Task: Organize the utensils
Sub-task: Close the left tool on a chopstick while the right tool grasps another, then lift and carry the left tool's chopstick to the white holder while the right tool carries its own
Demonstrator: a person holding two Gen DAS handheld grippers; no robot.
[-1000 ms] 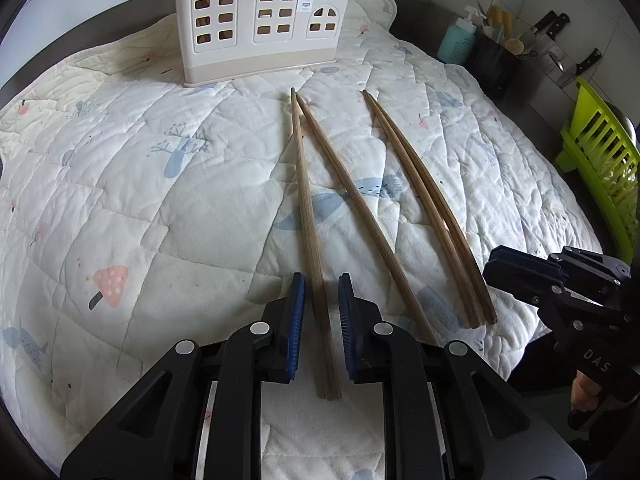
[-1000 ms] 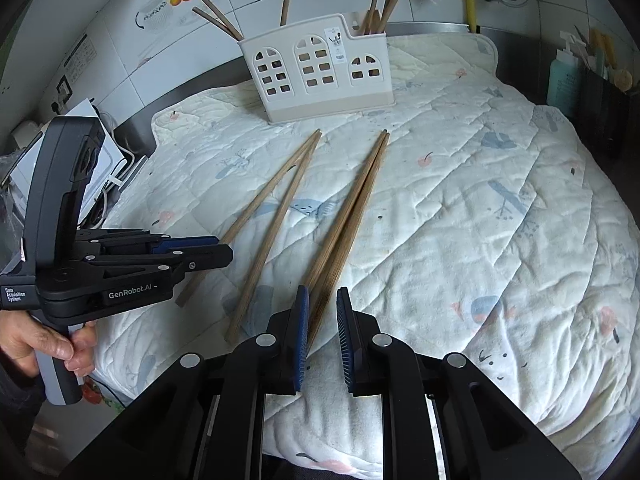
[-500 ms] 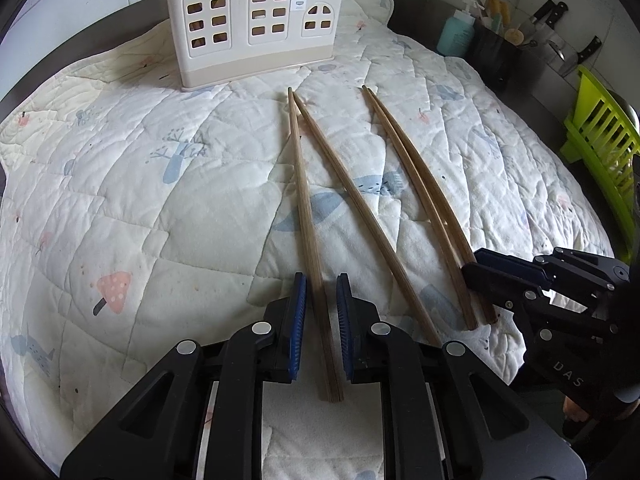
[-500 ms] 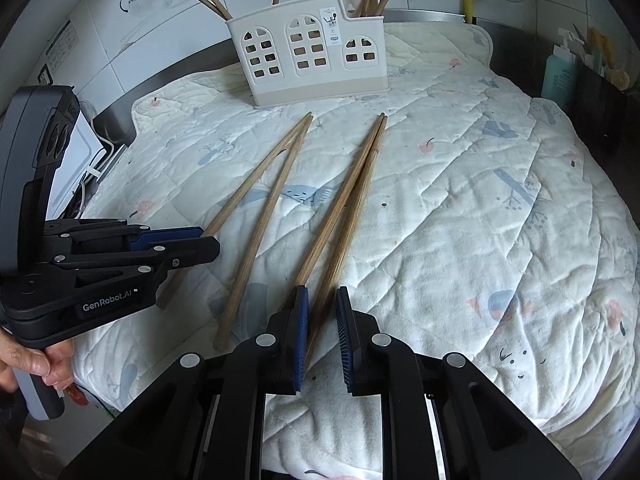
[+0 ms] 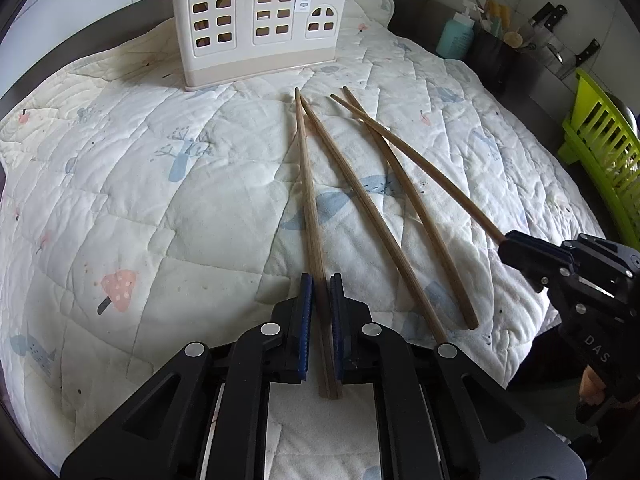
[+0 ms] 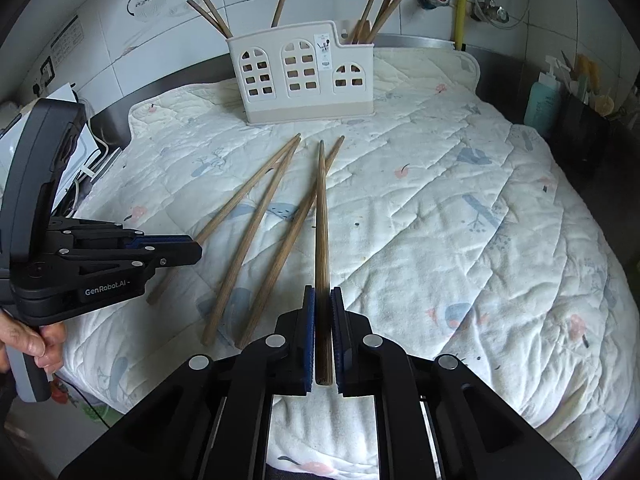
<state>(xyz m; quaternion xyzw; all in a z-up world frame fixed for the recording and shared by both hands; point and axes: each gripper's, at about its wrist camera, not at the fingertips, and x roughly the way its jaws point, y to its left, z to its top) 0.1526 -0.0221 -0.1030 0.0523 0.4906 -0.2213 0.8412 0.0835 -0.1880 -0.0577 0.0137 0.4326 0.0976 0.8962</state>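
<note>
Wooden chopsticks are now being clamped at both ends of the row: the left gripper [image 5: 319, 292] has closed on the leftmost chopstick [image 5: 306, 184], the right gripper [image 6: 322, 304] on the rightmost chopstick [image 6: 321, 216], whose tip is lifting off the quilt [image 6: 460, 200]. Two chopsticks are lying between them, so both look ready for the white holder [image 6: 304, 76].

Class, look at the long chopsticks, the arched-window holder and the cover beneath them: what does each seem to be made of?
Chopsticks: likely wood or bamboo, matte brown with faint lengthwise grain.
Holder: seems moulded plastic, smooth cream, with cleanly cut arched openings.
Cover: quilted fabric, probably cotton, soft and puckered along its stitching.
</note>
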